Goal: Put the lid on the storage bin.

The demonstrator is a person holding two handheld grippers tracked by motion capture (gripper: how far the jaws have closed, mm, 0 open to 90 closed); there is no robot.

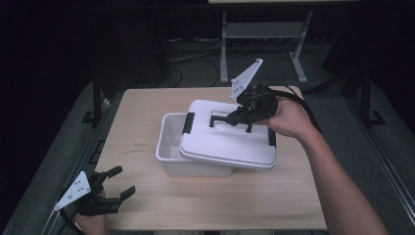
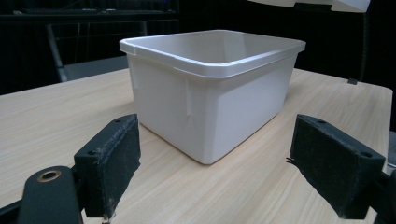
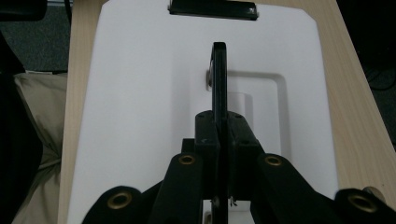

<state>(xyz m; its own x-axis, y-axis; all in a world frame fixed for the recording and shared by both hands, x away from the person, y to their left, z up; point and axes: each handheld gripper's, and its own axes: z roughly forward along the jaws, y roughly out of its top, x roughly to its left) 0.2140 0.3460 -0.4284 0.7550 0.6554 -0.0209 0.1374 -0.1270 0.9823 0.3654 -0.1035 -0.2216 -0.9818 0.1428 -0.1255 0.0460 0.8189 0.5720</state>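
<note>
centrally: white box (image 1: 171, 147) on table (image 1: 147, 205), nothing around it; white lid (image 1: 230, 142) askew over it, its black handle (image 3: 219, 74) pinched by right gripper (image 1: 240, 117) fingers; left gripper (image 1: 120, 183), lower left, fingers spread, empty.

left gripper (image 1: 117, 188): black jaws, rough foam pads (image 2: 112, 163), brass rivets, grey triangular plate | right gripper (image 1: 234, 120): same, black cable | forearms: bare, no sleeves

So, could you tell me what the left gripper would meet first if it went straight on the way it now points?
Most likely the white bin: it stands straight ahead between the left gripper's open jaws, near corner foremost, with bare table in between.
</note>
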